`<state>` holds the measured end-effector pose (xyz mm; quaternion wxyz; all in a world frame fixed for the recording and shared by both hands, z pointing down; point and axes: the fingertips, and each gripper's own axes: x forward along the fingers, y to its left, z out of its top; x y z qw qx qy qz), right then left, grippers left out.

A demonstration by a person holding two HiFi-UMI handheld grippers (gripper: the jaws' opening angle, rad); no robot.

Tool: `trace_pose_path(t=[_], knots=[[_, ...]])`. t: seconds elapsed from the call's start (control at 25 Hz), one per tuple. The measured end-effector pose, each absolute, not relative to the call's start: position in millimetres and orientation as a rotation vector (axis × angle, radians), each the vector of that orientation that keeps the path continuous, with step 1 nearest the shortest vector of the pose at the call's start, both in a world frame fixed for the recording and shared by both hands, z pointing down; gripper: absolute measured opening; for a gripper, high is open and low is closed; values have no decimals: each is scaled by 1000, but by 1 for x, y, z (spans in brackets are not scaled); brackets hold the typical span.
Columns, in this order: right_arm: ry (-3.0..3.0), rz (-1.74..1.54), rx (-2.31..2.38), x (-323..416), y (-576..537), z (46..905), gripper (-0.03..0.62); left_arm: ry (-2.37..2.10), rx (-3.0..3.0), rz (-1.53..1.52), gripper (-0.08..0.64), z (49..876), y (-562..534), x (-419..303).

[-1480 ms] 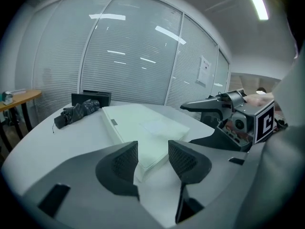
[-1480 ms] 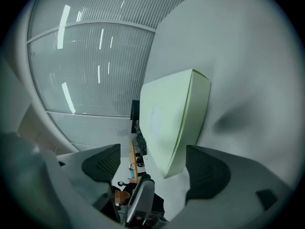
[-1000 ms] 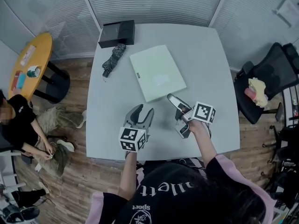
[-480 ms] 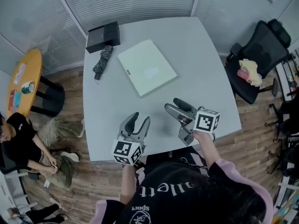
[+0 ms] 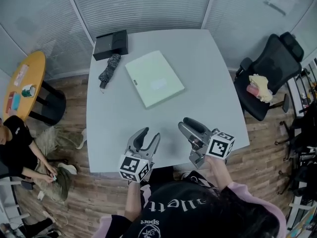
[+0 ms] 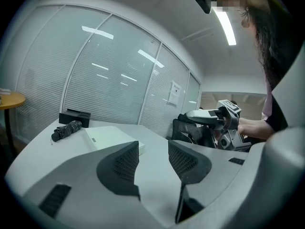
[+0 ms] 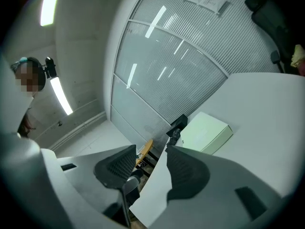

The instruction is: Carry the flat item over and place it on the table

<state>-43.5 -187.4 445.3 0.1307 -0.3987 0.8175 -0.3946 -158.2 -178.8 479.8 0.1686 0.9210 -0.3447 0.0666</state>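
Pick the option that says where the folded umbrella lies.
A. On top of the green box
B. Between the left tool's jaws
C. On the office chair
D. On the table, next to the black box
D: the umbrella lies on the table right by the black box, apart from the green box.
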Motion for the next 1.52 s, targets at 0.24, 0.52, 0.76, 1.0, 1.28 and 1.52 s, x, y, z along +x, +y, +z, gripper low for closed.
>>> trace_pose_path(t=[0.24,0.52,0.76,1.0,1.28,1.52], knots=[[2399,-1076,-1133,-33,-163,422,118,-994,2659,184,199,464,-164,-138],[2441,-1030,-1066,-9,-107,409,55,-1011,2686,220,199,454,-117,-105],[2452,-1010,-1012,21,-42,399,49,-1046,2691,225,198,442,-57,-77],[2472,-1010,-998,41,13,400,49,-1087,2702,201,153,426,1,-60],[2484,-1019,-991,52,62,404,49,-1092,2708,193,104,420,58,-39],[2468,-1011,-976,56,87,400,49,-1064,2750,218,75,409,81,-23]])
